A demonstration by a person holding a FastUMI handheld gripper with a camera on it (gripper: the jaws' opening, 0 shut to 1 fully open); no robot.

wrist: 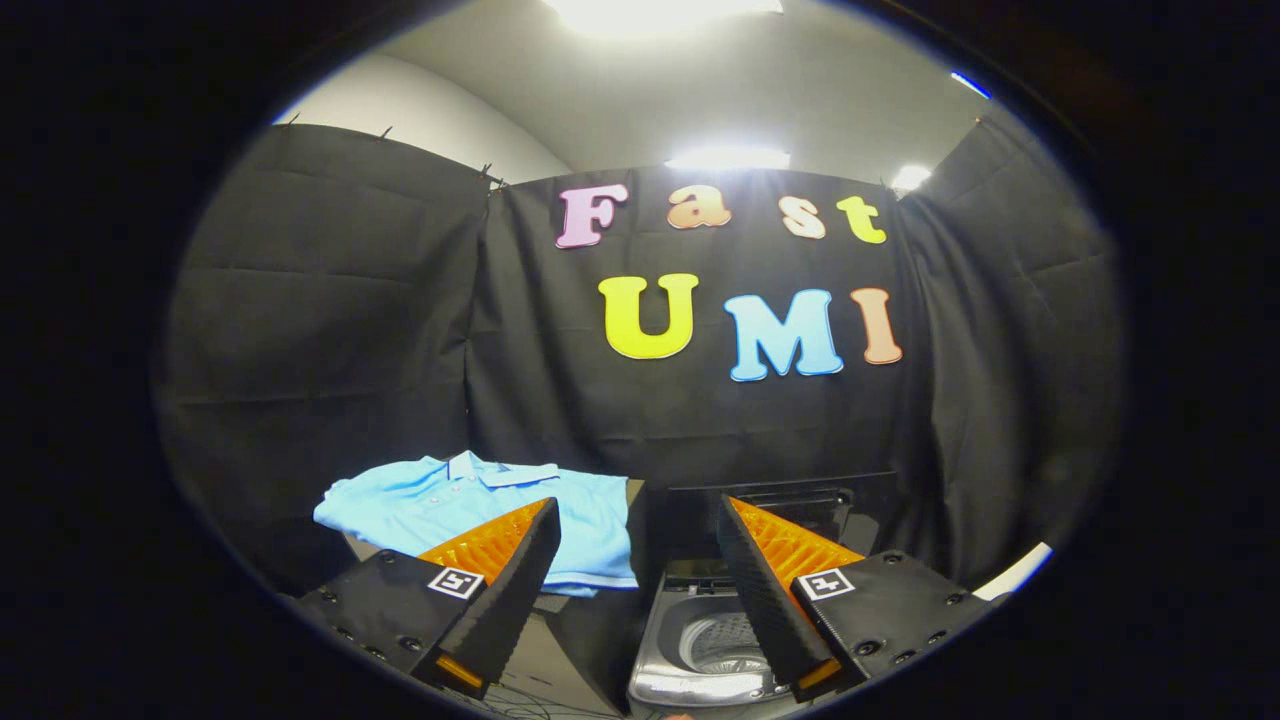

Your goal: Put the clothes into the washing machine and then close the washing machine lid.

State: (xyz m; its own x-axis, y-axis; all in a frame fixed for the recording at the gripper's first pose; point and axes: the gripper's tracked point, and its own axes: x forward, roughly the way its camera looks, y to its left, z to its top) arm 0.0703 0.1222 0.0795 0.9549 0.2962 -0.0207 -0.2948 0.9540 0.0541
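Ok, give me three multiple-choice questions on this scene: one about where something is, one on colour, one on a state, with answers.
1. Where is the shirt?
A. Inside the washing machine
B. Lying beside the washing machine
C. Between the fingers

2. What colour is the shirt?
A. Red
B. Light blue
C. White

3. What state is the washing machine lid in?
A. Open
B. Closed
C. Removed and lying on the shirt

Answers: 1 B, it lies flat next to the machine, beyond one finger. 2 B, the whole shirt is light blue. 3 A, the lid stands up and the drum shows. The hand-held gripper is open and holds nothing.
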